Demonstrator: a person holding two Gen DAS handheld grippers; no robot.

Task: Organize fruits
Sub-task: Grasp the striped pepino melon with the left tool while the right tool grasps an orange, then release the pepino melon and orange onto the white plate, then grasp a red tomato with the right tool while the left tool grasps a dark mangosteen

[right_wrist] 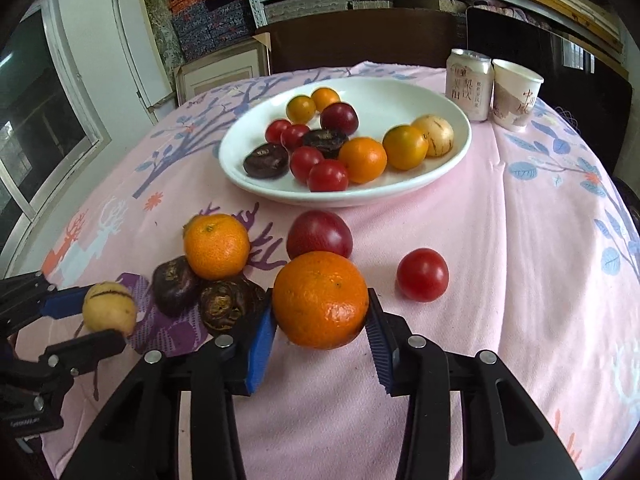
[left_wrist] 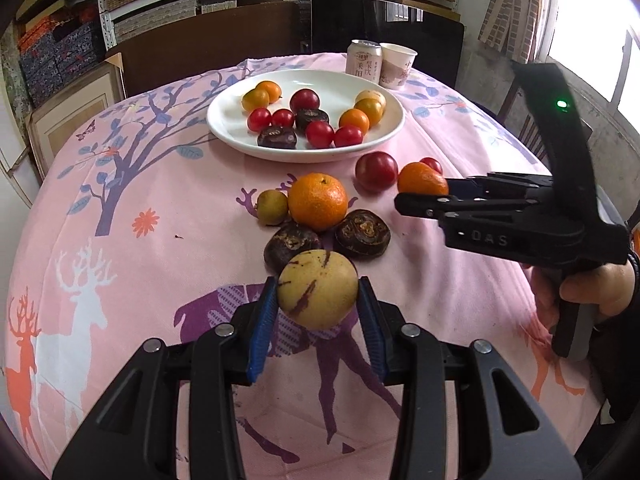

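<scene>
My left gripper [left_wrist: 318,298] is shut on a yellow pepino melon [left_wrist: 318,290] with purple streaks, just above the pink cloth; it also shows in the right wrist view [right_wrist: 109,307]. My right gripper [right_wrist: 320,322] is shut on an orange mandarin [right_wrist: 320,300], seen from the side in the left wrist view [left_wrist: 422,179]. A white plate [left_wrist: 384,136] at the back holds several cherry tomatoes, plums, small oranges, dark water chestnuts and a pepino. Loose on the cloth lie a mandarin [left_wrist: 318,201], two dark water chestnuts [left_wrist: 362,234], a small green-yellow fruit [left_wrist: 272,207], a red plum [right_wrist: 319,234] and a cherry tomato [right_wrist: 423,275].
A drink can [left_wrist: 363,60] and a paper cup [left_wrist: 397,65] stand behind the plate. The round table [left_wrist: 160,280] has a pink deer-print cloth. Dark chairs and shelves of boxes stand beyond. A window is at the right.
</scene>
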